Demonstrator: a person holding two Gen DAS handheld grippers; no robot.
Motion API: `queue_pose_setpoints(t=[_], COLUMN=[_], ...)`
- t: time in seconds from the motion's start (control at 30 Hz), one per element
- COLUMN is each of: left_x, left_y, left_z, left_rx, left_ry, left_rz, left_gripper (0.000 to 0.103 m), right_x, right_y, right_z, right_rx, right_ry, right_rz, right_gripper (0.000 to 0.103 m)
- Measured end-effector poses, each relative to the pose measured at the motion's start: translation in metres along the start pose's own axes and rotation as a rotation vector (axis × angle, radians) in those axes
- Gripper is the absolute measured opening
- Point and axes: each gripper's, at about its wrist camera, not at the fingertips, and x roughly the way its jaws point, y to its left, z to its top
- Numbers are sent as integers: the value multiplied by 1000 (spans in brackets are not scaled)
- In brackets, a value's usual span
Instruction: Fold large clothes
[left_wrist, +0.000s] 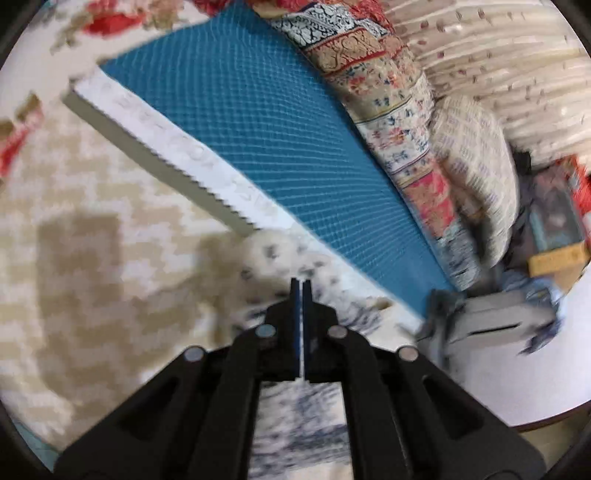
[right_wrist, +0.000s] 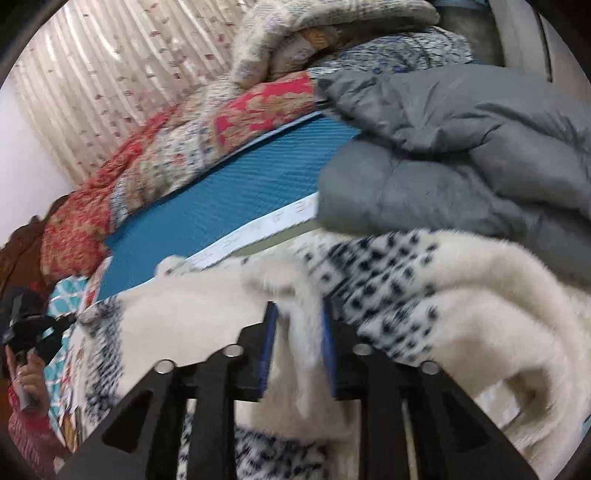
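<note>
The garment is a fluffy cream sweater with dark blue speckled bands (right_wrist: 388, 280). In the right wrist view it lies bunched across the foreground. My right gripper (right_wrist: 297, 317) has a thick fold of it between its blue pads, jaws partly apart around the fabric. In the left wrist view my left gripper (left_wrist: 301, 286) is shut, its pads pressed together on a thin edge of the same sweater (left_wrist: 273, 266), which hangs under and ahead of the fingers. The image is motion-blurred.
A blue foam mat with a white edge (left_wrist: 258, 129) lies on the beige patterned bedding (left_wrist: 92, 258). A patterned quilt (left_wrist: 388, 122) and a grey puffer jacket (right_wrist: 461, 147) are piled beside it. The person's other hand shows at left (right_wrist: 29, 369).
</note>
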Motion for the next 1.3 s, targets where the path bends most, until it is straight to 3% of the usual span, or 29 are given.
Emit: queue_pose_setpoints(t=[0.03, 0.1, 0.17, 0.23, 0.27, 0.33, 0.4, 0.53, 0.57, 0.6, 0.7, 0.83, 0.87, 0.93, 0.97, 1.0, 1.03, 1.07, 1.1, 1.2, 1.23, 1.3], left_x=[2, 9, 20, 38, 50, 66, 60, 4, -6, -11, -12, -11, -7, 13, 26, 38, 54, 61, 69, 63, 58, 59], left_y=[-1, -7, -18, -34, -43, -50, -42, -6, 5, 15, 32, 13, 6, -16, -24, -30, -34, -33, -33, -23, -16, -2], left_z=[-7, -25, -49, -73, -85, -98, -97, -93, -94, -97, -104, -107, -106, -107, -106, -106, -108, -111, -112, -108, -105, -101], left_rx=[22, 92, 181, 269, 328, 417, 386, 305, 285, 276, 236, 219, 229, 271, 300, 326, 360, 380, 398, 370, 341, 283], left_ry=[12, 45, 100, 157, 170, 159, 153, 82, 64, 55, 92, 87, 92, 108, 116, 117, 123, 129, 135, 62, 26, -10], left_rz=[80, 180, 202, 224, 278, 357, 335, 303, 345, 376, 355, 221, 207, 199, 214, 232, 266, 297, 335, 332, 336, 395], left_gripper=[0, 0, 1, 14, 20, 14, 4, 0, 0, 0, 0, 0, 4, 29, 50, 52, 50, 21, 16, 14, 14, 18], right_x=[-3, -8, -8, -2, 0, 6, 2, -9, -4, 6, 50, 124, 141, 171, 180, 192, 197, 196, 189, 151, 158, 190], right_y=[1, 0, 0, 0, 0, 4, 8, 32, 44, 59, 99, 130, 134, 139, 140, 143, 146, 146, 145, 131, 124, 119], right_z=[-2, -5, -6, -7, -9, -7, -4, 18, 27, 37, 60, 79, 80, 74, 70, 64, 60, 61, 67, 94, 95, 87], right_rx=[1, 4, -7, -2, 6, 15, 1, -107, -150, -192, -268, -296, -288, -278, -285, -302, -311, -309, -285, -182, -138, -141], right_ry=[7, 6, 5, 26, 37, 63, 69, 36, 40, 59, 124, 253, 296, 391, 423, 454, 458, 435, 373, 45, 46, 147], right_rz=[-2, 14, 13, 26, 26, 39, 62, 137, 153, 157, 194, 157, 162, 173, 169, 134, 102, 110, 119, 127, 93, -6], right_gripper=[76, 68, 65, 63, 63, 63, 63, 63, 63, 63, 63, 63, 63, 63, 63, 63, 73, 91, 107, 107, 107, 107])
